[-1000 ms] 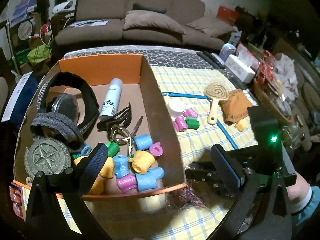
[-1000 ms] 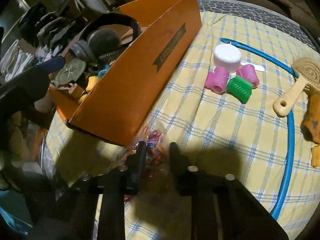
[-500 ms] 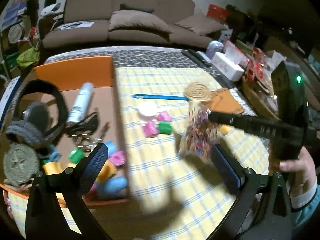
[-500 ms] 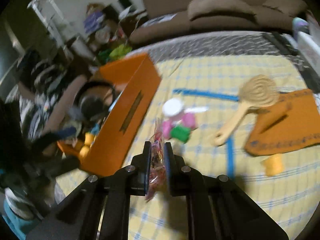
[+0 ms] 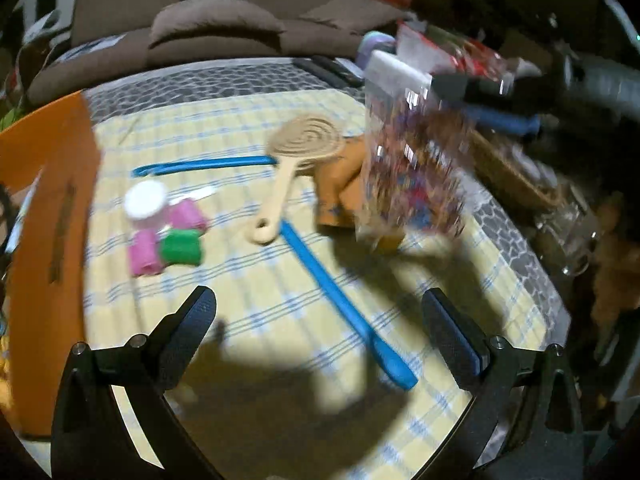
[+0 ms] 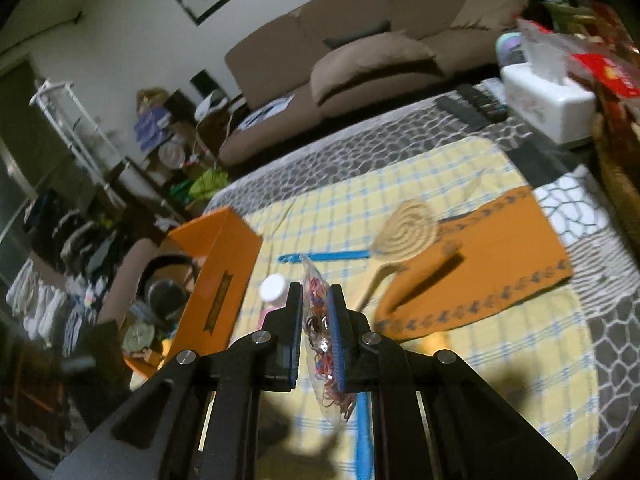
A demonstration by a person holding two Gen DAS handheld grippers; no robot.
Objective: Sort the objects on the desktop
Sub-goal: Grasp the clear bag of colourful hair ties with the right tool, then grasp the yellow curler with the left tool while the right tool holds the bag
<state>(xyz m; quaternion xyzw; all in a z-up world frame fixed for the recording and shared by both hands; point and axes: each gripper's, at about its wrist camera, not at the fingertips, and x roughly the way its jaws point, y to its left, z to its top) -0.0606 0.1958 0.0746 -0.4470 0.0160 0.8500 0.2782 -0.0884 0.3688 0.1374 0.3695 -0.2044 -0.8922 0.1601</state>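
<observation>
I see the tabletop (image 6: pixel 460 360) with its yellow checked cloth, and at its left the orange box (image 6: pixel 218 280), where sorted things already lie. My right tool (image 6: pixel 316 312) has its jaws pressed together on a clear bag of small coloured rubber bands (image 6: pixel 320 344), which hangs above the cloth, lifted clear of it. My left tool (image 5: pixel 320 312) is spread wide and holds nothing. I judge the carrying step is in hand; the next move needs the bag brought over the box before release. Pink and green hair rollers (image 5: pixel 168 240) wait beside the box.
</observation>
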